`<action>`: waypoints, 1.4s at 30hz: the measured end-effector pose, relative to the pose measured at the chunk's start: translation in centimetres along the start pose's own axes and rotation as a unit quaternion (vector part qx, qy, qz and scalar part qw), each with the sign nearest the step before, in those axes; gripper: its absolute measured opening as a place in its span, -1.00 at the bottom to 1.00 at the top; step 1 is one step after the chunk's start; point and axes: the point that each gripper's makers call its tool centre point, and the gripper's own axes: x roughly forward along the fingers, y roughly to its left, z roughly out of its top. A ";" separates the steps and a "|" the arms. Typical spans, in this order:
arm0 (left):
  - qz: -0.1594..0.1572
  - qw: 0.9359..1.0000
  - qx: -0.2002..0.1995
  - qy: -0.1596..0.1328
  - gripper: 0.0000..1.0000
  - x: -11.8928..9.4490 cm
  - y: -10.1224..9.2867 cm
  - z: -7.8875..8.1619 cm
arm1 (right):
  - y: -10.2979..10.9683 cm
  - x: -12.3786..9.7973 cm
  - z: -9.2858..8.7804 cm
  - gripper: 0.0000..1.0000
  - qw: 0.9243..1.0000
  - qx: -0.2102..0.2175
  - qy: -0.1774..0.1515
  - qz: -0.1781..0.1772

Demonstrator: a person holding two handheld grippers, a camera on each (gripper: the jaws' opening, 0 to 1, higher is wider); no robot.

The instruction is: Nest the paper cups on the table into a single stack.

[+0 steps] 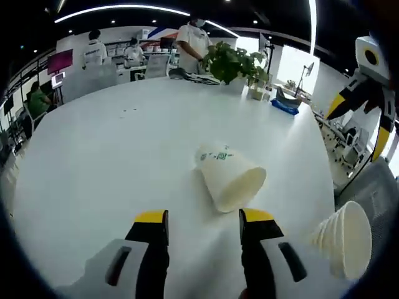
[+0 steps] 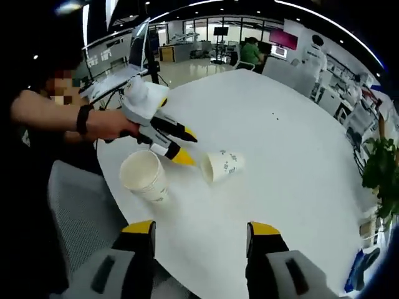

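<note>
While both cups lie apart and unnested, the task stands at its first step: a cup has yet to be picked up. Findings run from largest to smallest.

Table (image 2: 293, 137): round, white, smooth and matt, broad enough that the cups take up only the near part of it. Potted plants (image 1: 232, 62) and people at desks stand beyond its far edge.

Upright cup (image 2: 145, 175): white paper, tapered, mouth up, its rim rolled and its inside cream-coloured. In the right gripper view it stands near the table's edge, just beside the left gripper. In the left gripper view the same cup (image 1: 344, 238) appears at the right.

Fallen cup (image 1: 229, 176): the same make, lying on its side in the middle of the table with faint green printing near the rim (too small to read). Its mouth faces the left gripper; in the right gripper view it (image 2: 219, 166) lies just right of that gripper's yellow tips.

Left gripper (image 1: 204, 219): jaws spread wide, empty, aimed at the fallen cup and not yet touching it.

Right gripper (image 2: 201, 229): jaws likewise wide apart, empty, well back from both cups.

Judgement: the next move calls for closing lightly on the fallen cup's thin wall, which would crush under a hard squeeze, then righting it over the upright one.
</note>
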 end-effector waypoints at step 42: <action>-0.014 0.999 0.038 -0.027 -1.00 2.2 3.2 5.8 | -1.1 0.0 -3.7 0.08 0.996 0.079 -0.011 -0.029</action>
